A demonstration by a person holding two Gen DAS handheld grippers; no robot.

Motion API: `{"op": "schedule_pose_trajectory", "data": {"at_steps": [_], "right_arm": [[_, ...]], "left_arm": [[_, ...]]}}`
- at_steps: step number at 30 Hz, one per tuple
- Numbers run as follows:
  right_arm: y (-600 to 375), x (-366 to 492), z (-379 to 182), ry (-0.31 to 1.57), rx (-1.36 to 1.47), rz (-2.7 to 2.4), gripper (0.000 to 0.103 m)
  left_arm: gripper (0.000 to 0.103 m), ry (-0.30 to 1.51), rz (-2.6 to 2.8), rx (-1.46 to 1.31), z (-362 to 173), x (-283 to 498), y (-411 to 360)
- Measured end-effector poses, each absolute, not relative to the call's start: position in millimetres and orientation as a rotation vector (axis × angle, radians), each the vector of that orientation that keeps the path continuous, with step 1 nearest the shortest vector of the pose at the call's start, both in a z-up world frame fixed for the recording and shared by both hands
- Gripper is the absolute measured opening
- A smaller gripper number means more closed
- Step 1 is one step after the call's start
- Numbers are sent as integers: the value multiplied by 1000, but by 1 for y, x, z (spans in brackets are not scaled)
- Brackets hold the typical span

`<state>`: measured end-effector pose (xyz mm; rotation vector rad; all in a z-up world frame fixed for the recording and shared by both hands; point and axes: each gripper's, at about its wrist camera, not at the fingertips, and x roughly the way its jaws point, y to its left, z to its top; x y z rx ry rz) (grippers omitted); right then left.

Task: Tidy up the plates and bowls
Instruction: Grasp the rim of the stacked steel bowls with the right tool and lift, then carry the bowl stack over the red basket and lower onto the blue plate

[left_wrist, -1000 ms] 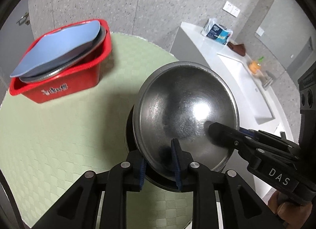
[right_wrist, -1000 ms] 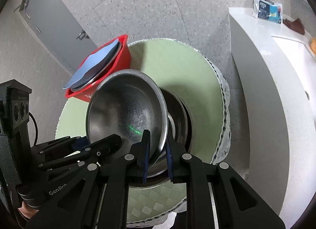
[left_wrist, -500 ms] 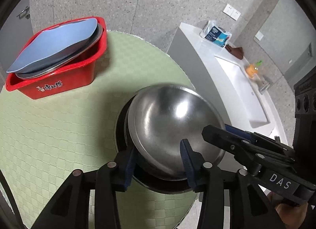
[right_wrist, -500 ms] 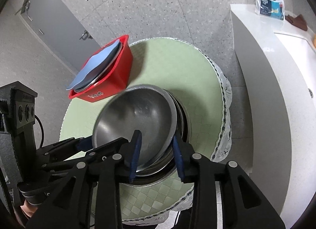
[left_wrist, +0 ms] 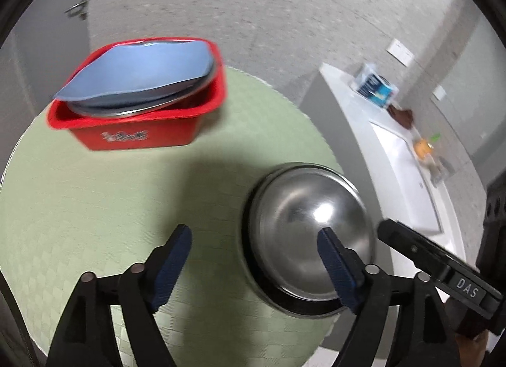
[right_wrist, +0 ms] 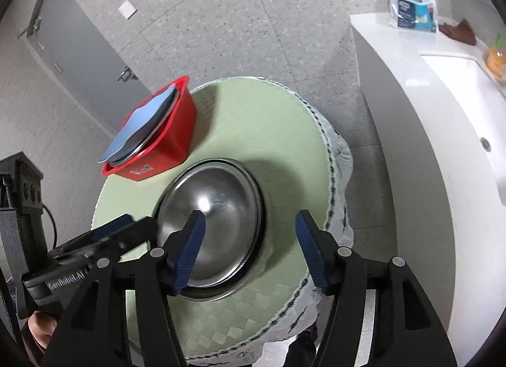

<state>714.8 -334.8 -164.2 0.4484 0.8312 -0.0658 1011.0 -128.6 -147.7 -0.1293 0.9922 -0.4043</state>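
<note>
A steel bowl (left_wrist: 303, 224) lies nested in a stack of bowls on the round green table (left_wrist: 95, 208); it also shows in the right wrist view (right_wrist: 218, 215). My left gripper (left_wrist: 256, 259) is open and empty, its right finger over the bowl's near side. My right gripper (right_wrist: 249, 250) is open and empty above the bowl's right rim. A red basket (left_wrist: 132, 133) at the table's far side holds a metal plate under a blue plate (left_wrist: 136, 72); the basket also shows in the right wrist view (right_wrist: 158, 142).
A white counter (right_wrist: 411, 120) with a sink stands right of the table, with a tissue pack (right_wrist: 411, 12) and an orange bottle (right_wrist: 495, 60) on it. A grey door (right_wrist: 79, 50) is behind the basket. The table's edge runs close to the bowl stack.
Both grippers let go of the steel bowl, which now rests in the stack. Both opened wide and pulled back and upward; the left one shifted left.
</note>
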Motion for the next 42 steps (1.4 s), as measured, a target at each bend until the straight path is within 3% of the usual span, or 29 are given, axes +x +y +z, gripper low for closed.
{"op": "schedule_pose_trajectory", "data": {"at_steps": [17,24,32,42], "right_arm": [[-335,729,-219,925,648,8,61],[-328,735,-230,948,690,35,53],[-323,734,-222,934,684,-1,52],[-307,759,-160,806,640,-21,52]], "left_arm": [[80,1109,-359,-167,-188,1013,-139],[42,1122,-476,-155,-191,1032,-151],[42,1090,-529,-106,-183,1053,-150],[43,960,-592,-101,-131,1084,-116]]}}
